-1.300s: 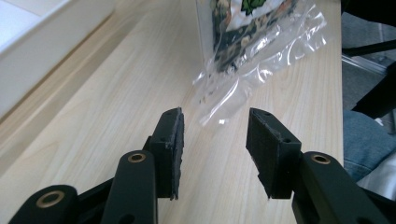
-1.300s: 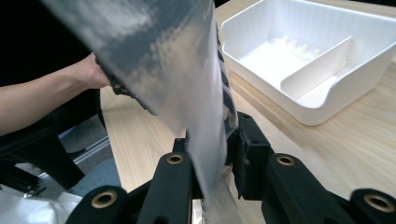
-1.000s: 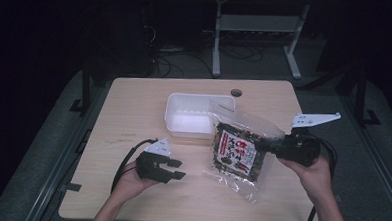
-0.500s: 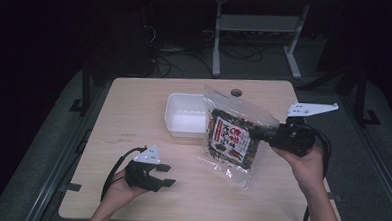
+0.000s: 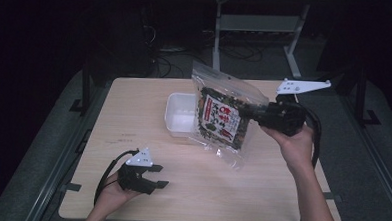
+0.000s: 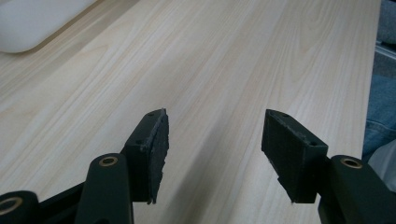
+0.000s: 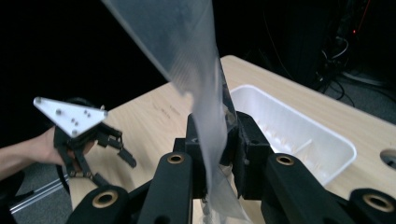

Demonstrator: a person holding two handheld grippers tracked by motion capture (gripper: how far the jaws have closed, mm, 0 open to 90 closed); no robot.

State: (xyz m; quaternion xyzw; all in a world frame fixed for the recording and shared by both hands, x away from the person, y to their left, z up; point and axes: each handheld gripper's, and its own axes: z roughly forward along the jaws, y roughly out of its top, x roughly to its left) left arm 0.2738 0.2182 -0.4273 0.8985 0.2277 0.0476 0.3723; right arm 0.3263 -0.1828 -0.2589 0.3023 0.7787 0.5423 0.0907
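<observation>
One edge of the bag [image 5: 222, 117] is clamped in my right hand-held gripper [image 7: 219, 154], above the tray [image 5: 179, 117]; thin film may slip. My left hand-held gripper [image 6: 212, 144] gapes empty.

Lit table [image 5: 133, 118], black surroundings, slightly soft focus.
</observation>
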